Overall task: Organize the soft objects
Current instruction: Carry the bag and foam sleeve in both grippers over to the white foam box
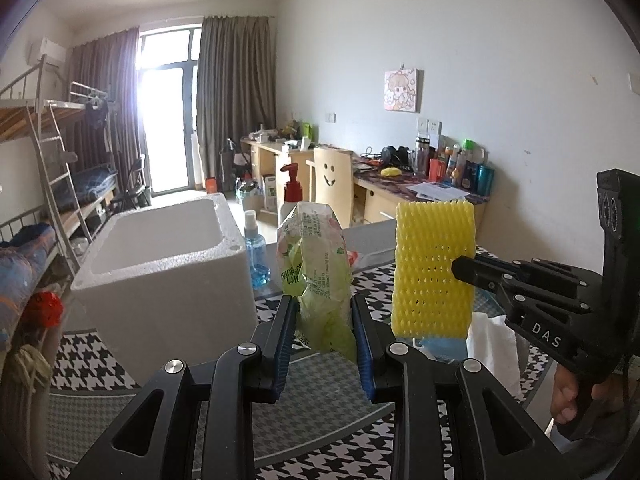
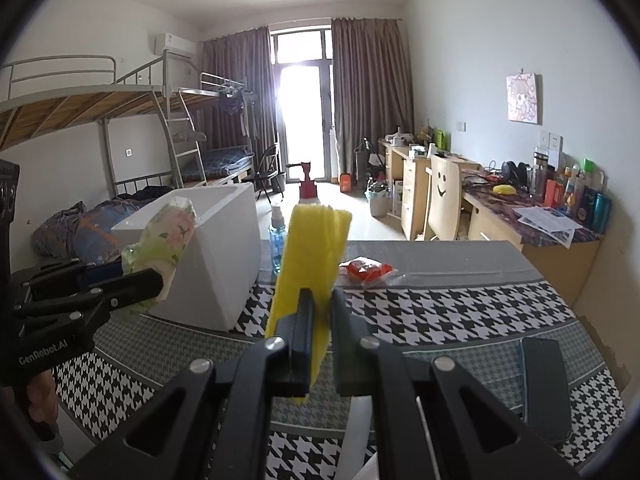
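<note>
My left gripper is shut on a crumpled green tissue pack, held upright above the houndstooth tablecloth. From the right wrist view the same pack shows at the left, with the left gripper clamped on it. My right gripper is shut on a yellow foam net sleeve, which stands on edge between the pads. In the left wrist view this sleeve hangs flat-on at the right, gripped by the right gripper. An open white foam box sits to the left.
A blue spray bottle and a red-capped pump bottle stand behind the box. A red packet lies on the table beyond the sleeve. A dark flat case lies at the right edge. White tissue lies below the sleeve.
</note>
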A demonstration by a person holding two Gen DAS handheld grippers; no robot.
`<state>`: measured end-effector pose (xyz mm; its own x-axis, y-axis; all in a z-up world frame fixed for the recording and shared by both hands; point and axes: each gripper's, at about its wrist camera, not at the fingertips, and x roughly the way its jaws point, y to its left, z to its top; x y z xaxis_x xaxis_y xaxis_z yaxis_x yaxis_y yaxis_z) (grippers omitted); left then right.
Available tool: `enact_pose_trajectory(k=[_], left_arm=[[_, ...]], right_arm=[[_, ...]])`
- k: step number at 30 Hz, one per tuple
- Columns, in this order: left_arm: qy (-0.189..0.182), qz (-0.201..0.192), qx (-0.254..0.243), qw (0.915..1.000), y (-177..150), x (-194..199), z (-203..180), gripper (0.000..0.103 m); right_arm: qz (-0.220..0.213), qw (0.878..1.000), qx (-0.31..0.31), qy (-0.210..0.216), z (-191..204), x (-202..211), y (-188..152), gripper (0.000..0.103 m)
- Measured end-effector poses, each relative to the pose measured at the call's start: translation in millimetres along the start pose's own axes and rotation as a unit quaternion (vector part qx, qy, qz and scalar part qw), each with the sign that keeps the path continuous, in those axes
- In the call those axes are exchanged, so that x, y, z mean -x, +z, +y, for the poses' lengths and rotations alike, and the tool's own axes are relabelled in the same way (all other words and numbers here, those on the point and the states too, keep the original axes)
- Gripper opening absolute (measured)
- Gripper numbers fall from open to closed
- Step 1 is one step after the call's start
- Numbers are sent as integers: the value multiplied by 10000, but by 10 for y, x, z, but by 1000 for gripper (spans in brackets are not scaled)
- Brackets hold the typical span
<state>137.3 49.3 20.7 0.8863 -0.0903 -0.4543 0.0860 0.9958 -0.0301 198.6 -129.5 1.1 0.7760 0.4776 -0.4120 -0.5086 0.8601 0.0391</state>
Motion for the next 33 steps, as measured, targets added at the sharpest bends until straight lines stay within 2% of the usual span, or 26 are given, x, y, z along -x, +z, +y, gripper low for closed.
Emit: enact_pose_trajectory(k=[33], left_arm=[[268, -257, 66, 9993, 379, -56, 208, 30]], right_arm=[[-240, 9994, 225, 137, 144, -45, 462, 11]])
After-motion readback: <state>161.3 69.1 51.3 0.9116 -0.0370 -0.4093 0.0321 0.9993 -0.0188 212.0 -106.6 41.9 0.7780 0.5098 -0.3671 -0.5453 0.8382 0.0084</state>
